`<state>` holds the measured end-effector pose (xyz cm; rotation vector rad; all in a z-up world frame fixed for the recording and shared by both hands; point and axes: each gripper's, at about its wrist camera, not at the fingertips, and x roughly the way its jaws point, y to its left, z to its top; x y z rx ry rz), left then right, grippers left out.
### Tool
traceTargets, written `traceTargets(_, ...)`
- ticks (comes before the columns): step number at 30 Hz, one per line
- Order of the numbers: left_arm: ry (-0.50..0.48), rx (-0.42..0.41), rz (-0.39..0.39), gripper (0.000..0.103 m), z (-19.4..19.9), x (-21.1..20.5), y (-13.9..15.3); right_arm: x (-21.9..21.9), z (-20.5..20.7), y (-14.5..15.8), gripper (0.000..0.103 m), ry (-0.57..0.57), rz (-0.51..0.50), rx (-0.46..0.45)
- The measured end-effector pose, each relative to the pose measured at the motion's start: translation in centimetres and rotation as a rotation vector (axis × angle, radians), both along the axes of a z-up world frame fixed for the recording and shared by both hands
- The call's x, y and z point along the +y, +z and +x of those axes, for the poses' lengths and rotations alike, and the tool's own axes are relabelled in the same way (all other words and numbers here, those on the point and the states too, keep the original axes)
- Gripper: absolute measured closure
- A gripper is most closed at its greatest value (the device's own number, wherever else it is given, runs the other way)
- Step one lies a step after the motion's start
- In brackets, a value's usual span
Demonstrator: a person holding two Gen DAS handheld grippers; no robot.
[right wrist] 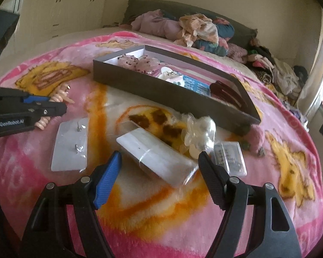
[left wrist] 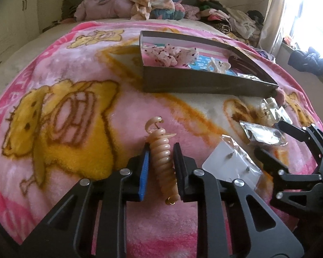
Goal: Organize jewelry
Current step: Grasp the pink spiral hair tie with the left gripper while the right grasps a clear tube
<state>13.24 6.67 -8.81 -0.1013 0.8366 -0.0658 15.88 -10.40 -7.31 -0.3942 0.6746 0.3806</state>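
Observation:
A beige spiral hair coil lies on the pink blanket, and my left gripper is shut on its middle, the pads pressing both sides. The right wrist view shows that coil poking out past the left gripper. My right gripper is open, its fingers standing on either side of a clear packet with a white card without touching it. In the left wrist view the right gripper hovers over that shiny packet. The long grey box holds a pink scrunchie, a white clip and dark red clips.
An earring card in plastic lies between the two grippers. A clear claw clip, a small clear packet and a pink pompom sit near the box's right end. Piled clothes cover the far end of the bed.

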Motion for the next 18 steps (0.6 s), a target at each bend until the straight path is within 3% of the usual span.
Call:
traceTargets(6,-0.011,-0.003,-0.005,0.092,0.2,-0.2,0.2,1.2,0.5,-0.6,0.065,0.036,-0.05,0.008)
traceTargets(12,-0.012,-0.014,-0.014,0.092,0.0,-0.2,0.7,1.0,-0.2,0.2,0.078,0.04,-0.022,-0.025)
traceTargets(18,-0.026,-0.056,-0.013,0.092,-0.4,-0.7,2.1,0.2,-0.6,2.1,0.08,0.049,0.095,0.005)
